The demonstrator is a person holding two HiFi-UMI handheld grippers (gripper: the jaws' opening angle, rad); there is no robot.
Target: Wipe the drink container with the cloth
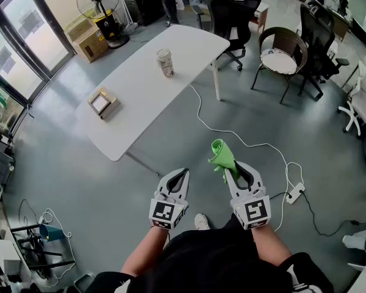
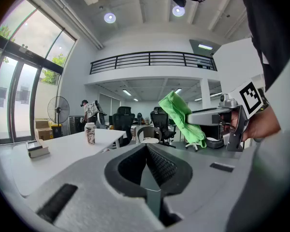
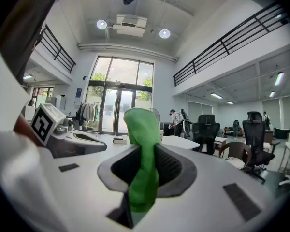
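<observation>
The right gripper [image 1: 239,167] pinches a green cloth [image 1: 221,154] between its fingers; the left gripper [image 1: 183,172] is beside it, fingers pressed together on nothing. Well ahead, the drink cup [image 1: 165,63] stands upright on the white worktop [image 1: 140,96] — contents unseen.

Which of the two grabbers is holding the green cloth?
The right gripper: the green cloth is pinched between its jaws and sticks out past them. The left gripper is shut with nothing in it.
</observation>
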